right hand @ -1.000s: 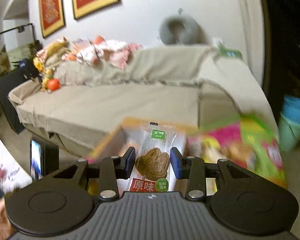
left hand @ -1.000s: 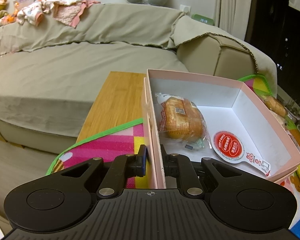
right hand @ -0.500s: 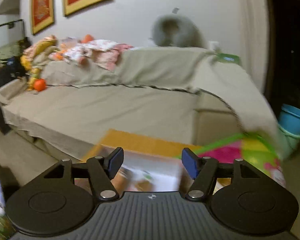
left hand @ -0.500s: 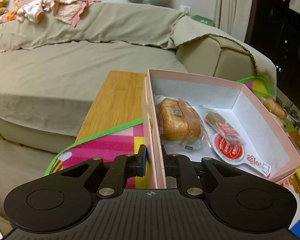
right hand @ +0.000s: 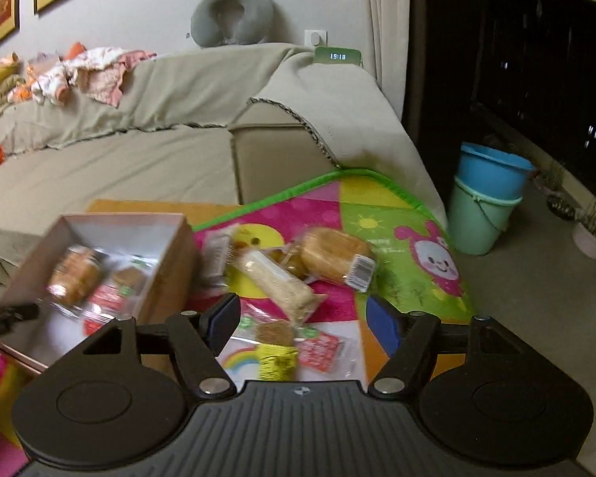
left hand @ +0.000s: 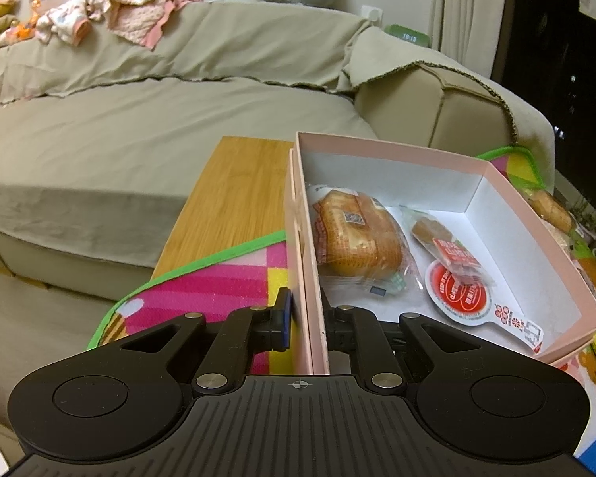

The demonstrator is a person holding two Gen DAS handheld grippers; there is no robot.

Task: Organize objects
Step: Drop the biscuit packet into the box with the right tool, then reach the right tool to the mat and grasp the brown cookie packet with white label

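Note:
My left gripper [left hand: 308, 318] is shut on the near side wall of the pink box [left hand: 496, 183], one finger inside and one outside. In the box lie a wrapped bread [left hand: 357, 238], a brown cookie packet [left hand: 445, 242] and a red round-label packet [left hand: 461, 294]. My right gripper [right hand: 304, 320] hovers over loose snacks on the play mat, its jaws opening with nothing pressed between the pads. Below it are a small cookie packet [right hand: 278, 334] and a red packet [right hand: 322, 351]. Farther off lie a long cake bar [right hand: 278, 278] and a wrapped bread [right hand: 333, 254]. The box [right hand: 171, 270] appears blurred at the left.
A colourful play mat [right hand: 397, 214] covers part of a wooden table [left hand: 234, 198]. A beige covered sofa [left hand: 139, 127] stands behind, with clothes piled on its back. Two stacked buckets [right hand: 488, 202] stand on the floor at the right, by a dark window.
The right gripper let go of the cookie packet, which now lies in the box. It then swung right and down over the loose snacks, jaws spreading. The left gripper kept still on the box wall.

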